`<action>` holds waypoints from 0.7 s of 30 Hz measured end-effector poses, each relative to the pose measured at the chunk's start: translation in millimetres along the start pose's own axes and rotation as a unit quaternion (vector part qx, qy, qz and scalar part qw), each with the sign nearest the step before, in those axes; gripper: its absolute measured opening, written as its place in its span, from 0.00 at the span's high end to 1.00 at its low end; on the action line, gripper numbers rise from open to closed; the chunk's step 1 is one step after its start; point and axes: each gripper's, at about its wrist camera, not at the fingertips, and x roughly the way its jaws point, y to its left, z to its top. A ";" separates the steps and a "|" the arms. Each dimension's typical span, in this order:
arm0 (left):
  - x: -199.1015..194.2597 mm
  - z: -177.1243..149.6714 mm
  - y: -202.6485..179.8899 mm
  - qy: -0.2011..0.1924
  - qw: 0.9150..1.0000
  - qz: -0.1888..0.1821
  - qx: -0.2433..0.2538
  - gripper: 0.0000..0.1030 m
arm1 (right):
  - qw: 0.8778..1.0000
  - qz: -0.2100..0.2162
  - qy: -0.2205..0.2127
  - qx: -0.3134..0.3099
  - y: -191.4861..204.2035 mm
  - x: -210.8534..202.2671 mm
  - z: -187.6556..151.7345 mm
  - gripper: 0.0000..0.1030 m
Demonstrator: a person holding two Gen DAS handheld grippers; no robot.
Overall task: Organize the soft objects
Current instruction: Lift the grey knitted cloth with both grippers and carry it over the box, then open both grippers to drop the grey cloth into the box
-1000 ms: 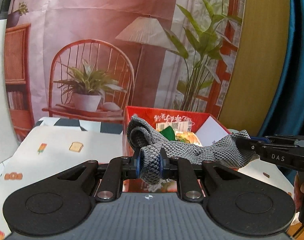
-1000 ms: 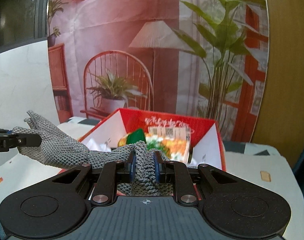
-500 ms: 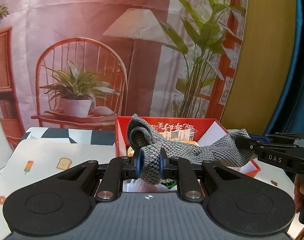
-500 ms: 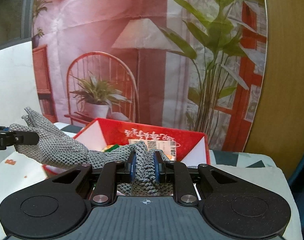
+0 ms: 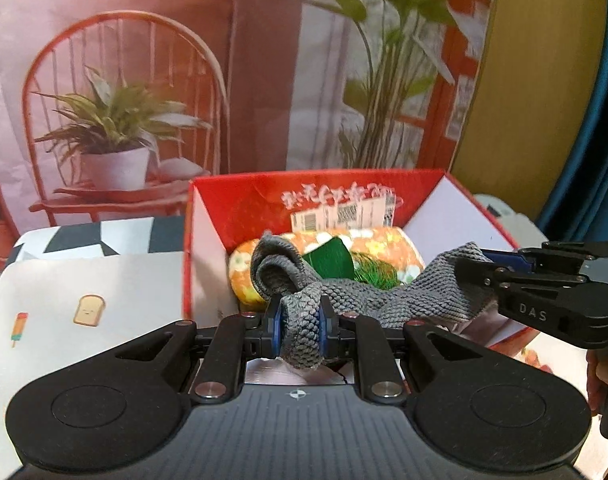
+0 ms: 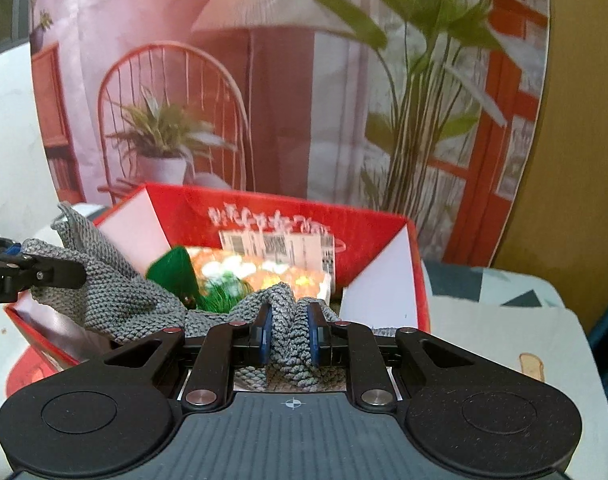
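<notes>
Left wrist view: the left gripper [image 5: 299, 330] is clamped on one end of a grey knitted cloth [image 5: 368, 300], its blue-padded jaws nearly together with a fold of the fabric bunched between them. The cloth stretches to the right, where the right gripper [image 5: 474, 266] pinches its other end. It hangs above the near edge of an open red box [image 5: 239, 200], which stands on a white table cover [image 5: 103, 280] printed with small toast and ice-lolly figures. Inside the box, toward its far wall, lies an orange floral roll [image 5: 392, 240] with a green piece [image 5: 332, 258] against it. A white barcode label [image 5: 344, 214] sits on the inside of the far wall. A bit of a hand [image 5: 606, 376] shows at the right edge.

Right wrist view: the right gripper [image 6: 289, 334] holds the grey knitted cloth [image 6: 115, 300] tight, jaws narrow around a thick fold. The fabric runs left across the near left corner of the red box [image 6: 384, 224] to the left gripper [image 6: 69, 272], which grips the far end. The orange floral roll [image 6: 263, 272] and green piece [image 6: 171, 270] lie in the box behind the cloth, blurred. The white table cover [image 6: 504, 332] shows to the right of the box.
</notes>
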 end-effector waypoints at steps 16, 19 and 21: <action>24.4 3.7 -4.8 0.040 0.999 -0.005 0.013 0.74 | 1.000 0.007 0.027 0.008 1.7 16.5 -9.4 0.79; 18.9 4.5 -1.1 0.029 1.000 -0.003 0.004 0.48 | 1.000 0.004 0.019 0.007 1.6 12.0 -9.3 0.69; 13.4 4.9 1.2 0.017 1.000 -0.009 -0.002 0.34 | 1.000 0.005 0.013 0.005 2.6 7.4 -8.8 0.58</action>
